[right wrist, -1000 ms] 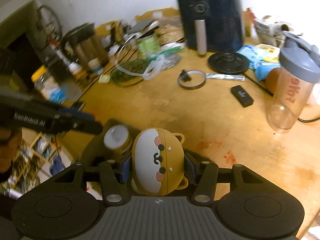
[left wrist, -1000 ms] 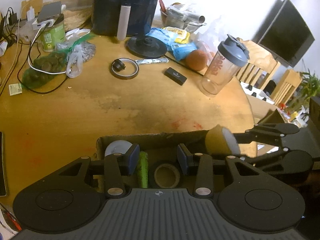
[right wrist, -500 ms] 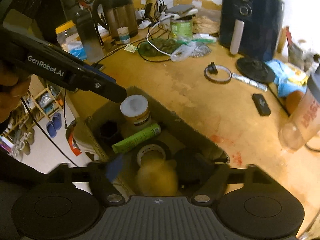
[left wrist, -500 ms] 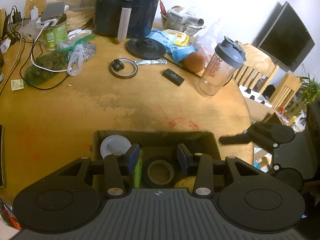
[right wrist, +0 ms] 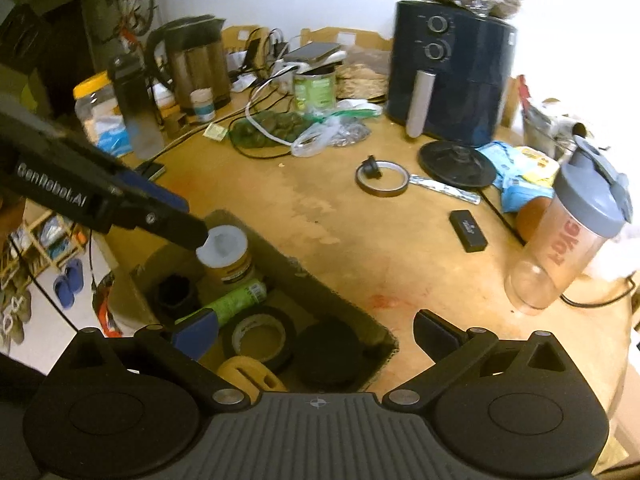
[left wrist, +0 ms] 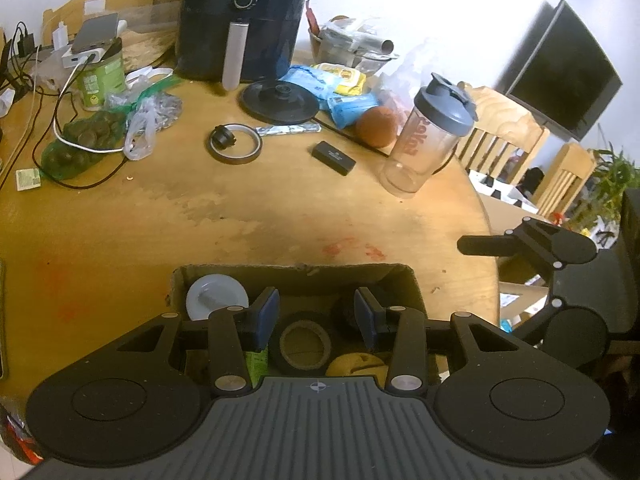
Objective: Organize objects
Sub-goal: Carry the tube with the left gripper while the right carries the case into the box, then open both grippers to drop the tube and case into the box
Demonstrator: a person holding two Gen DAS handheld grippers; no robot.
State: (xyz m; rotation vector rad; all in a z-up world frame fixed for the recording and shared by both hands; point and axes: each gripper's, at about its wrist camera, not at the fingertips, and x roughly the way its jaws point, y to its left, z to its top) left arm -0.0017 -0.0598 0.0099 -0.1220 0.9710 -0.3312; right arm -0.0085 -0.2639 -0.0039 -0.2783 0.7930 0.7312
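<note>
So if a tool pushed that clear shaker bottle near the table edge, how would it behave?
The shaker bottle looks empty, so probably light and easily shoved. It stands tall on a narrow base with a heavier-looking lid, so it may tip rather than slide. Once down, its round body would likely roll.

Colours here: brown cardboard box [right wrist: 304,276] holding a white-lidded jar [right wrist: 224,250] with a yellow label, a lime green tube [right wrist: 236,302], a black tape roll [right wrist: 260,336] with a tan core, and a mustard-yellow toy [right wrist: 246,376]. Tabletop [left wrist: 240,216] is honey-yellow wood with reddish smudges. Navy air fryer [left wrist: 244,16], and a clear shaker bottle [left wrist: 428,136] with grey lid and red lettering.
</note>
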